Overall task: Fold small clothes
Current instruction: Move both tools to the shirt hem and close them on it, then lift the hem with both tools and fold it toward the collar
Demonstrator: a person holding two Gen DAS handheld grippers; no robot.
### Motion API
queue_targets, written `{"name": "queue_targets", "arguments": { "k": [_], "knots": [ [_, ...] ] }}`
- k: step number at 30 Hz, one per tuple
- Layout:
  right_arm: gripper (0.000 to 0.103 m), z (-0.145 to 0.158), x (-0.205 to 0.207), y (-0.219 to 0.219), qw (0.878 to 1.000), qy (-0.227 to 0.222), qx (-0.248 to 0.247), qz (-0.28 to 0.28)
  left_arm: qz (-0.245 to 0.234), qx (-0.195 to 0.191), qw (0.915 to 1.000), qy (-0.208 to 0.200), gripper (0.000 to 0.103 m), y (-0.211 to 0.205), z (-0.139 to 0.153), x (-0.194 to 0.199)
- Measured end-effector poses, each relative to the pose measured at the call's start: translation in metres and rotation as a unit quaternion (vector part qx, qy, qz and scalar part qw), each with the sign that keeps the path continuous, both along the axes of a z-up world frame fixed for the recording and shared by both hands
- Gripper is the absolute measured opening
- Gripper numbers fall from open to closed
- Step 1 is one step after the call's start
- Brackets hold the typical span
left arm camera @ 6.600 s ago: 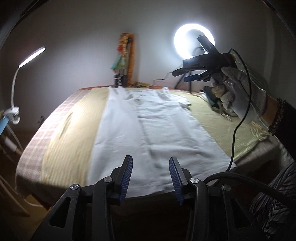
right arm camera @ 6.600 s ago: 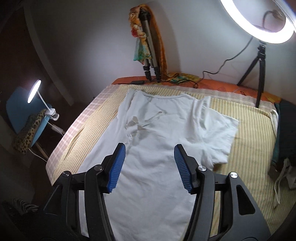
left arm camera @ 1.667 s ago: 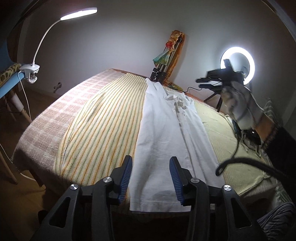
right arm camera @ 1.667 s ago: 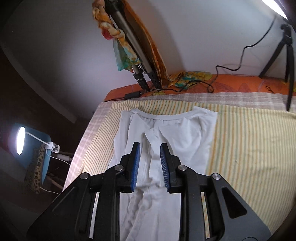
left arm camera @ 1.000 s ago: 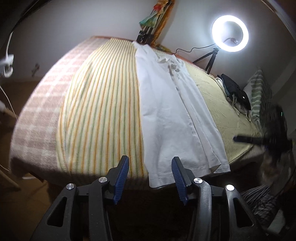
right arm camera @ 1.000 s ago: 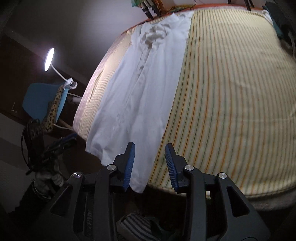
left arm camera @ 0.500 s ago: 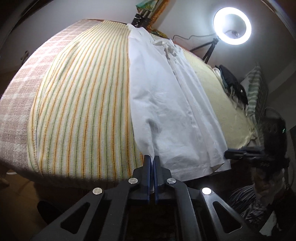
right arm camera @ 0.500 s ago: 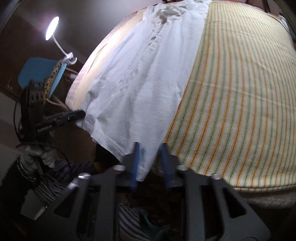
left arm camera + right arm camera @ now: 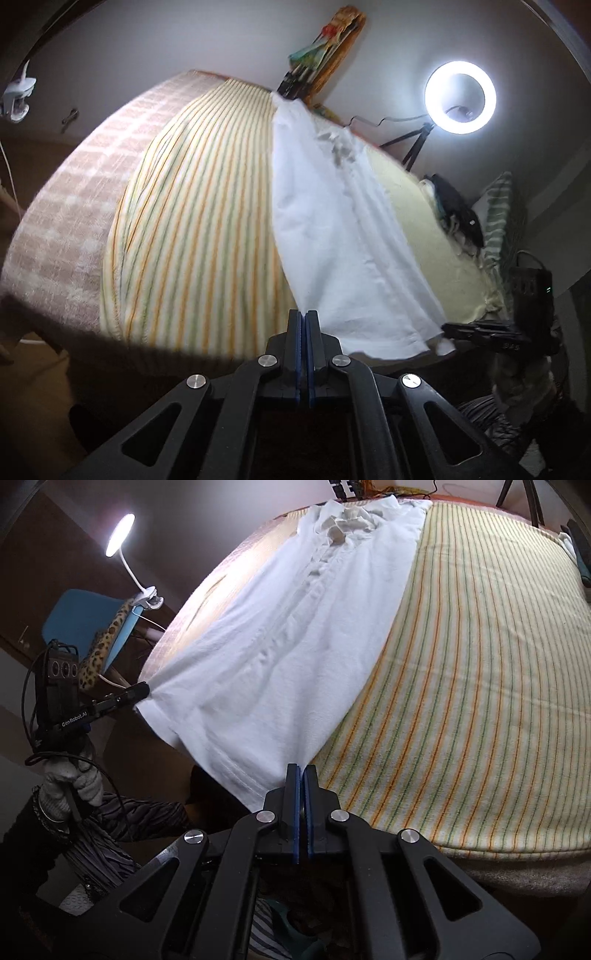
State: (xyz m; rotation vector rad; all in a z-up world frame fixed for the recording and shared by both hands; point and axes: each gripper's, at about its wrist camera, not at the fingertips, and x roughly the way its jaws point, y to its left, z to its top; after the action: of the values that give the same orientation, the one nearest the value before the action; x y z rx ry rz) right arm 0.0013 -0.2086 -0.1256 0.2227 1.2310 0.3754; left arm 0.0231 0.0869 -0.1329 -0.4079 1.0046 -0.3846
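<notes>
Both grippers pinch the hem corners of the white shirt [image 9: 280,635].
Left gripper [image 9: 304,317] and right gripper [image 9: 301,773] fingers are closed on cloth; uneven lifting may undo the folded sides.

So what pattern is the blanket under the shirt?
Thin orange and green stripes on the cream blanket, clearest in the right wrist view.

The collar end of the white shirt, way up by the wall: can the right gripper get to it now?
Probably not yet. The right gripper is shut on the white shirt's bottom hem, and the left gripper pinches the other corner. The crumpled collar lies at the far end of the striped blanket.
</notes>
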Motion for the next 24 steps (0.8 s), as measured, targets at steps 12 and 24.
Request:
{"name": "queue_targets", "arguments": {
  "k": [12,24],
  "knots": [
    [0.003,-0.005,0.001,0.003,1.0,0.016,-0.013,-0.003,0.026,-0.011,0.999,0.033,0.0,0.01,-0.022,-0.009],
    [0.014,-0.002,0.0,0.002,1.0,0.018,0.022,-0.004,-0.007,0.028,0.9992,0.028,0.045,-0.01,-0.019,0.001]
  ]
}}
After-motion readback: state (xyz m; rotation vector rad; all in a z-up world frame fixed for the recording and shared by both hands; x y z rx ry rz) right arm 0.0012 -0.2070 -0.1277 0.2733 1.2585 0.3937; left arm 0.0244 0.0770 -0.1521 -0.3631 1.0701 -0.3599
